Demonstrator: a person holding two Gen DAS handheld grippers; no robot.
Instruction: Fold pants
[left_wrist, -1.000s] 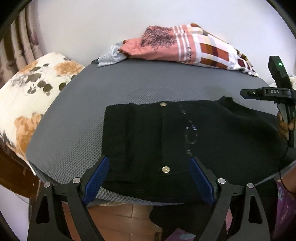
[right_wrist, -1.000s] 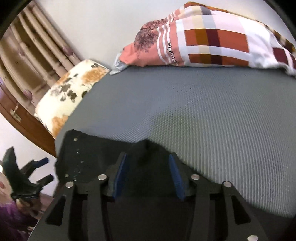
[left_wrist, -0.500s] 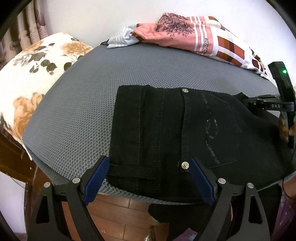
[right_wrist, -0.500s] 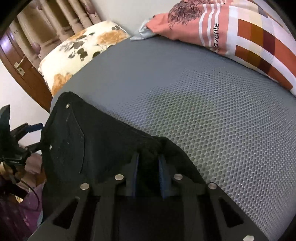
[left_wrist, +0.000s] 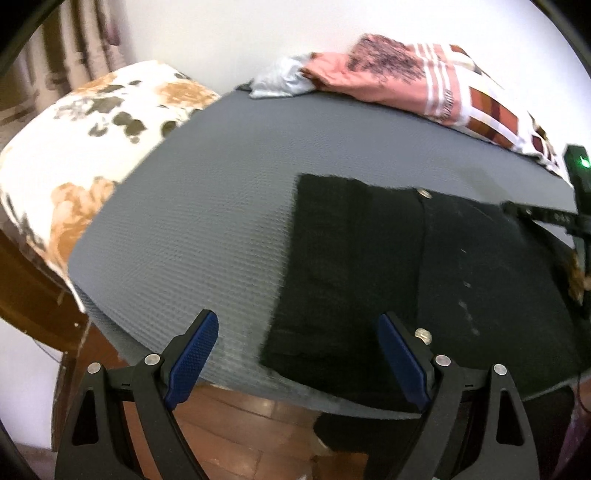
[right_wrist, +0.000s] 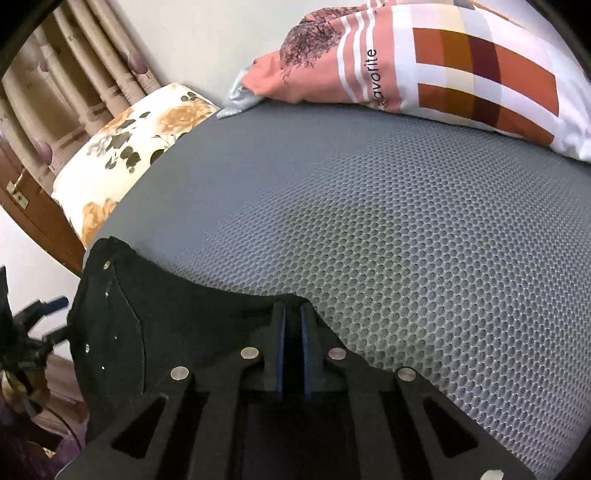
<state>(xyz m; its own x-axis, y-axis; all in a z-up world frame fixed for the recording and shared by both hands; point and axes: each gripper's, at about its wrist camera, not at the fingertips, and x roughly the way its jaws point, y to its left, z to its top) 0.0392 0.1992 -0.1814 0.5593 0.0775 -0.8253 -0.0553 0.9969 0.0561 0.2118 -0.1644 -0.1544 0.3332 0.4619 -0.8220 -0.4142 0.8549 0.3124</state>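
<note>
Black pants (left_wrist: 406, 280) lie flat on the grey mesh mattress (left_wrist: 221, 221), waistband end toward the left, metal buttons showing. My left gripper (left_wrist: 295, 354) is open and empty at the mattress's near edge, with its right finger over the pants' near corner. My right gripper (right_wrist: 292, 325) is shut on a raised fold of the pants (right_wrist: 184, 314) at their far edge. The right gripper also shows at the right edge of the left wrist view (left_wrist: 554, 218).
A floral pillow (left_wrist: 92, 147) lies at the left end of the mattress. A pink and checked pillow (right_wrist: 424, 66) and a grey cloth (left_wrist: 284, 79) lie by the wall. Wooden floor (left_wrist: 240, 435) lies below the near edge.
My right gripper has closed on the pants' edge. My left gripper has shifted left, so the pants now sit to the right in its view.
</note>
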